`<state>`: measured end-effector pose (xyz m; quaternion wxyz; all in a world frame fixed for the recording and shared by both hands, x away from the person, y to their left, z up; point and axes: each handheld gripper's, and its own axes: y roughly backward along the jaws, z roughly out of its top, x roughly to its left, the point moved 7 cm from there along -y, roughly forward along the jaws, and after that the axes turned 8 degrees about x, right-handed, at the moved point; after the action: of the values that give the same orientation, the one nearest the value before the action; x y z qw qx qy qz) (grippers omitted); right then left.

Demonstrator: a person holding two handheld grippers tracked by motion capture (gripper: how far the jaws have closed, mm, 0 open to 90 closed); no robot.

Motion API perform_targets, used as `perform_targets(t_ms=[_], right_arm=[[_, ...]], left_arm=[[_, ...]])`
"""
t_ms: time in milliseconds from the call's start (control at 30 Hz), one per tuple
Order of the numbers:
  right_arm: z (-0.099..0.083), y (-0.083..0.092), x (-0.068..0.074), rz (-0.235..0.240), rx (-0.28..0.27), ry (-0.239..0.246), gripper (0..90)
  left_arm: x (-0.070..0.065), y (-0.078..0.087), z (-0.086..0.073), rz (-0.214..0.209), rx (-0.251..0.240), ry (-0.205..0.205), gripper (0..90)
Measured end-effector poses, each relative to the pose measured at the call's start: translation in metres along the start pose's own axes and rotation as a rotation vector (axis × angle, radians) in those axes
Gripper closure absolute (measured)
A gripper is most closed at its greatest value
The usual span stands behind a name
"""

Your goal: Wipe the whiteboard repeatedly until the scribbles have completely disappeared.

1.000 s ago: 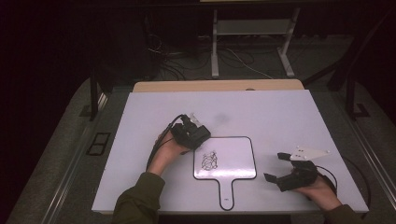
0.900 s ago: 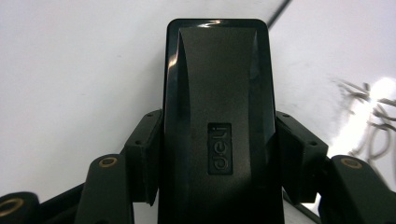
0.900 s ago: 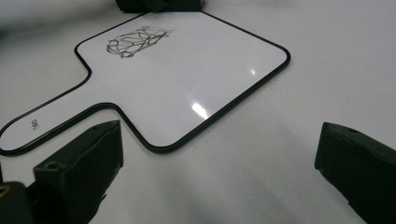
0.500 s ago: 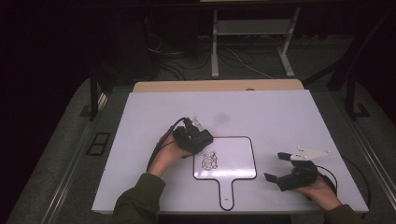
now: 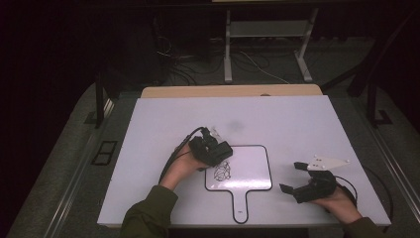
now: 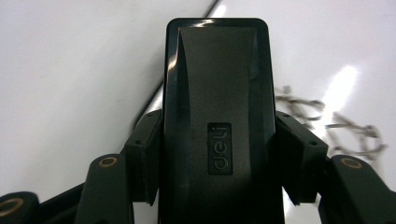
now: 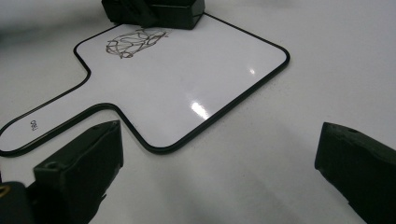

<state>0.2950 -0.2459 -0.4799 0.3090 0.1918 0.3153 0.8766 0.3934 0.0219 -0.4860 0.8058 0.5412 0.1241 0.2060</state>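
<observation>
A small paddle-shaped whiteboard (image 5: 250, 168) with a black rim lies on the table, a dark scribble (image 5: 222, 171) on its left part. My left gripper (image 5: 218, 152) is shut on a black eraser block (image 6: 217, 121), which sits over the board's upper left corner next to the scribble (image 6: 336, 126). The right gripper view has the board (image 7: 187, 84), the scribble (image 7: 135, 41) and the eraser (image 7: 173, 11) at its far edge. My right gripper (image 5: 294, 178) rests on the table right of the board, jaws wide apart with nothing between them.
The white table top (image 5: 297, 124) has bare room behind and to both sides of the board. A wooden strip (image 5: 233, 91) lines its far edge. Beyond it stand a metal frame (image 5: 267, 34) and cables on a dark floor.
My left hand has carried the eraser down and to the right, from above the board's upper left corner onto that corner beside the scribble. The right gripper has stayed put.
</observation>
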Motion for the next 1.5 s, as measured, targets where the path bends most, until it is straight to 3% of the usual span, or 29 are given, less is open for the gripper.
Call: perform_targets(t_ms=[67, 300, 367, 700, 1033, 1100, 1500], right_arm=[[0.000, 0.000, 0.000, 0.000, 0.000, 0.000, 0.0], [0.000, 0.000, -0.001, -0.006, 0.001, 0.002, 0.0], [0.000, 0.000, -0.001, -0.006, 0.001, 0.005, 0.0], [0.000, 0.000, 0.000, -0.005, 0.001, 0.002, 0.0], [-0.001, 0.000, -0.001, -0.007, 0.000, 0.005, 0.0], [-0.001, 0.000, -0.001, -0.006, 0.004, 0.006, 0.0], [0.000, 0.000, 0.000, -0.007, 0.001, 0.003, 0.0]], left_arm=[[0.000, -0.001, 0.002, 0.005, -0.003, -0.010, 39.7], [0.016, -0.004, 0.008, 0.053, -0.003, 0.029, 39.7], [0.016, -0.003, 0.008, 0.055, 0.007, 0.021, 39.7], [-0.012, -0.005, 0.014, -0.019, 0.003, -0.049, 39.7], [0.012, -0.002, 0.004, 0.029, -0.007, 0.028, 39.7], [0.008, -0.002, 0.005, 0.033, 0.000, 0.019, 39.7], [-0.030, -0.003, 0.009, -0.049, -0.005, -0.069, 39.6]])
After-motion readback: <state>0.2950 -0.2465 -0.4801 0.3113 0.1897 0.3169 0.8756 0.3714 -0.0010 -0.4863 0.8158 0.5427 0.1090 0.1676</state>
